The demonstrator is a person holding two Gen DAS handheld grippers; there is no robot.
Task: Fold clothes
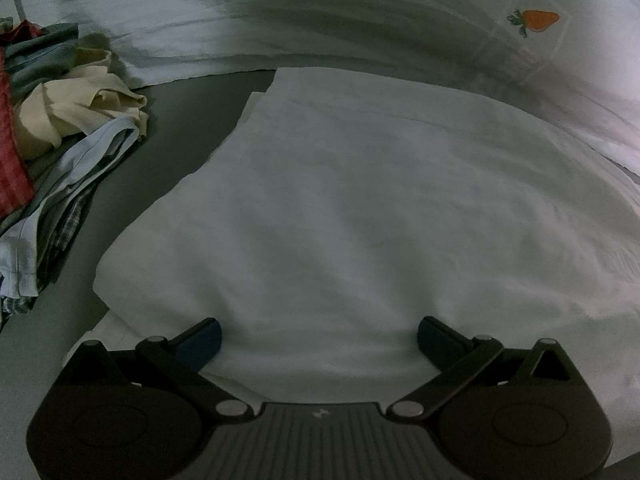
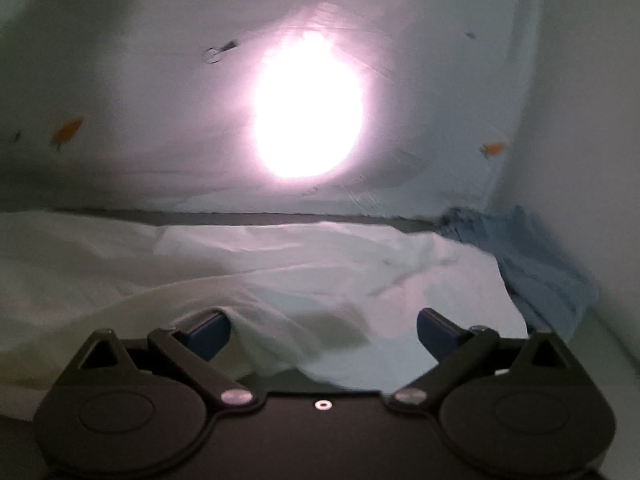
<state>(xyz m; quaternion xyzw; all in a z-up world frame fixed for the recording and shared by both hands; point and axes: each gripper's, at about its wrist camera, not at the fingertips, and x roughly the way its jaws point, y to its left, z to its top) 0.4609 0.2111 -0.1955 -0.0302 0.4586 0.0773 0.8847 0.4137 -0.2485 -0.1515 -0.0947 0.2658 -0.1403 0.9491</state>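
Both hand-held grippers, left and right, gape unclenched over the white garment, seemingly lining up the next fold.

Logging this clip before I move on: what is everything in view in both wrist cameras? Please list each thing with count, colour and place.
white garment: one, white, spread flat ahead of the left gripper; rumpled in the right wrist view
pile of clothes: one, cream, light blue, red and checked pieces, far left on the grey surface
blue cloth: one, blue, right of the white garment, right wrist view
carrot-print sheet: one, white with orange carrots, hanging behind
bright light: one, glowing through the sheet
grey surface: one, under the clothes
left gripper: open over the garment
right gripper: open, garment between its fingers
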